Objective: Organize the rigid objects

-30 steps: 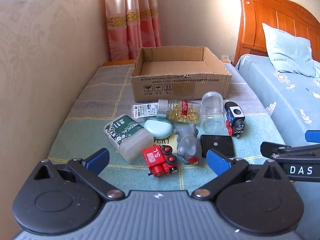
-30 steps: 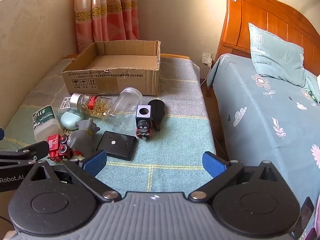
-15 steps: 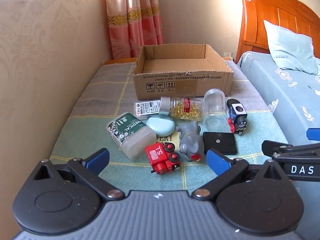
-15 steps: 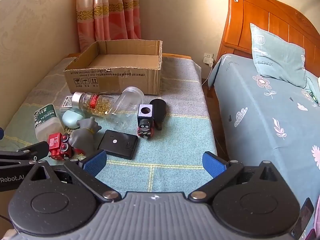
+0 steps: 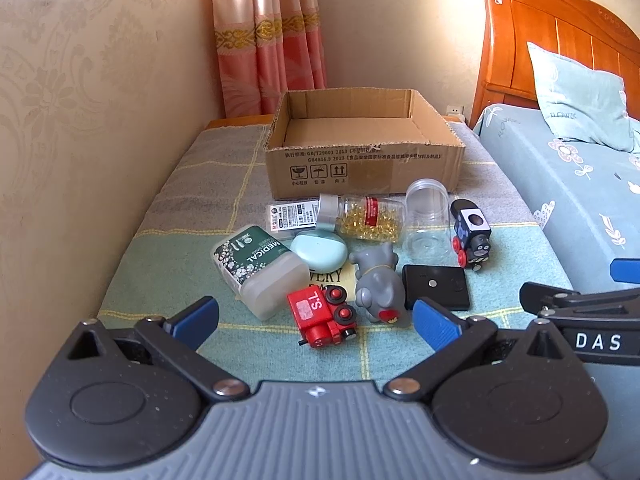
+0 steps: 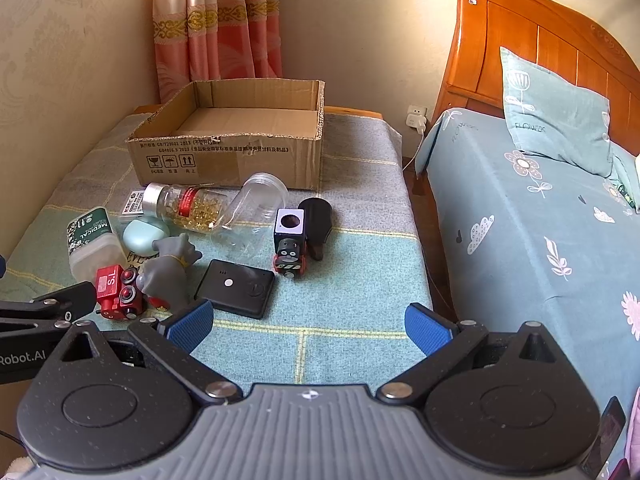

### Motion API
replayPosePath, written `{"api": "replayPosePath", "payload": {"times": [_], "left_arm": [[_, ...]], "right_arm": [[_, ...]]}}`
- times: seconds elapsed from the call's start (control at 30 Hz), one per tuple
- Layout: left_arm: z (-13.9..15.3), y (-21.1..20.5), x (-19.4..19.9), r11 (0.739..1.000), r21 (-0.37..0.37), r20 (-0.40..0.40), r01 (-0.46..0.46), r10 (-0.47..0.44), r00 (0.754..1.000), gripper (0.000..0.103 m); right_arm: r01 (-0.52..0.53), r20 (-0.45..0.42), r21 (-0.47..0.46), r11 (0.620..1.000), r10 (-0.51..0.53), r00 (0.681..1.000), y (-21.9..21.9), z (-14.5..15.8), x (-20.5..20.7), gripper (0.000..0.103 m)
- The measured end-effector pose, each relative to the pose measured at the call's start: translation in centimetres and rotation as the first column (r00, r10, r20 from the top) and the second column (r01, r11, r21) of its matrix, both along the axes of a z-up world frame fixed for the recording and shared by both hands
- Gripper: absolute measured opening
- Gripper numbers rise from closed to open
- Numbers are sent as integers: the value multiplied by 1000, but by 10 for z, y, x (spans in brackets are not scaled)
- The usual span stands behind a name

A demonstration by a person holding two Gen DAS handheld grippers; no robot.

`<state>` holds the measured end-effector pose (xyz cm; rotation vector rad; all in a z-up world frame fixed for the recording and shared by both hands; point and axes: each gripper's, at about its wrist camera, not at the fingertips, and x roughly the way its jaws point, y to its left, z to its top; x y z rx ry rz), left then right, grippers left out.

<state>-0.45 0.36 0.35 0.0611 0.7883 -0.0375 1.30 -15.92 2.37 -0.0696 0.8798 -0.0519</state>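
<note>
Grippers both stand with fingers spread wide and nothing between them. Left gripper hangs low over the near edge of the checked blanket; right gripper hangs beside it, to its right, over bare blanket.

Ahead of the left gripper, from its left side across:
- a green "MEDICAL" bottle lying on its side, pale cap end nearest the tool;
- a mint oval case just past the bottle, touching it;
- a red toy engine, closest of all, lying between the spread fingers' line of sight;
- a grey elephant figure against the engine's right side;
- a flat black device just right of the elephant, partly behind the tool's right finger.

Farther from the tool — a second row: a white labelled packet, a capsule bottle on its side, a clear empty jar, and a black toy engine upright. In the right wrist view a black lid-like piece touches that engine's far side.

Beyond the row sits an open cardboard box. At the right gripper's right side runs a bed with a pillow.
</note>
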Motion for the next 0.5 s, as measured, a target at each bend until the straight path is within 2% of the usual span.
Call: {"api": "replayPosePath", "payload": {"times": [0.5], "left_arm": [[0, 0, -1, 1000, -4, 3, 2, -1, 1000, 102]], "right_arm": [[-4, -2, 5, 1000, 4, 1000, 0, 1, 0, 103]]}}
